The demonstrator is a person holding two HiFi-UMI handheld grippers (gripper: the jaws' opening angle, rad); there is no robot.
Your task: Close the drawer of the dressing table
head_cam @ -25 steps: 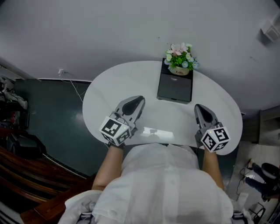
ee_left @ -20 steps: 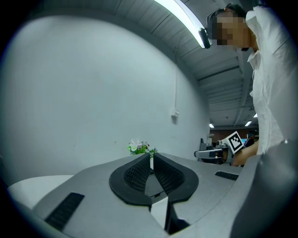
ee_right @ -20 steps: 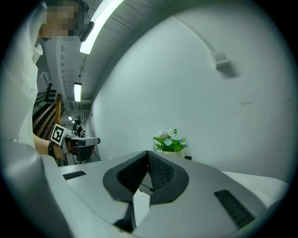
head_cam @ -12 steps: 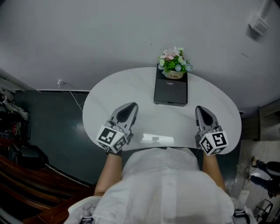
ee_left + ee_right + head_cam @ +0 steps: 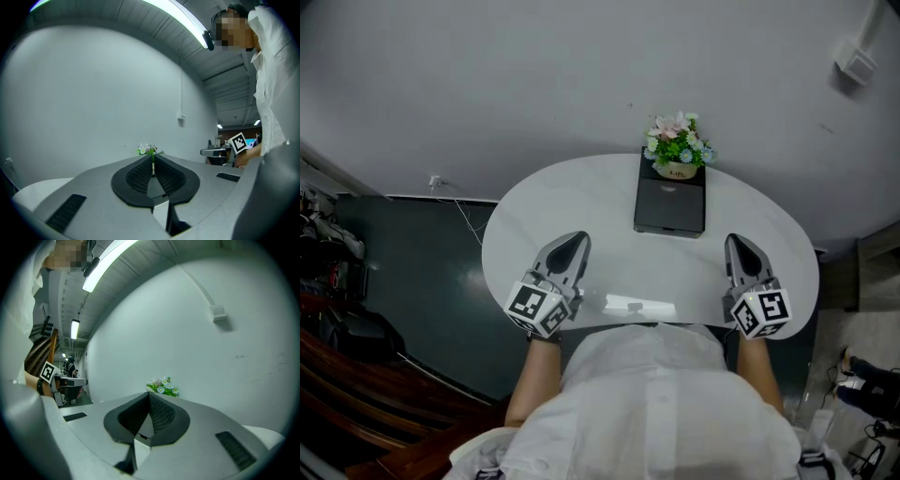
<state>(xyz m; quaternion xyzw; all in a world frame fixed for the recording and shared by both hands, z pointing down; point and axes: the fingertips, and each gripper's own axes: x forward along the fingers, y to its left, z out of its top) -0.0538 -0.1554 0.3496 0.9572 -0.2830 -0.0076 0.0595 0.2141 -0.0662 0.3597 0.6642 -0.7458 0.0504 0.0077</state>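
The white oval top of the dressing table [image 5: 609,197] fills the middle of the head view. Its drawer sits below the front edge, hidden by the tabletop and the person's white shirt [image 5: 652,394]; only a dark strip [image 5: 661,325] shows there. My left gripper [image 5: 572,246] hovers over the front left of the top, shut and holding nothing. My right gripper [image 5: 741,246] hovers over the front right, also shut and holding nothing. In the left gripper view the left gripper [image 5: 152,164] has its ribbed pads meeting. The right gripper [image 5: 149,399] looks the same in its own view.
A black box [image 5: 670,204] stands at the back of the table, with a small pot of flowers [image 5: 678,148] on it. The flowers [image 5: 149,150] [image 5: 162,386] also show in both gripper views. The white wall lies close behind. Dark floor [image 5: 412,272] and wooden furniture [image 5: 384,412] lie to the left.
My left gripper has drawn back a little toward the front edge and to the left. The right gripper has barely shifted. Both stay shut.
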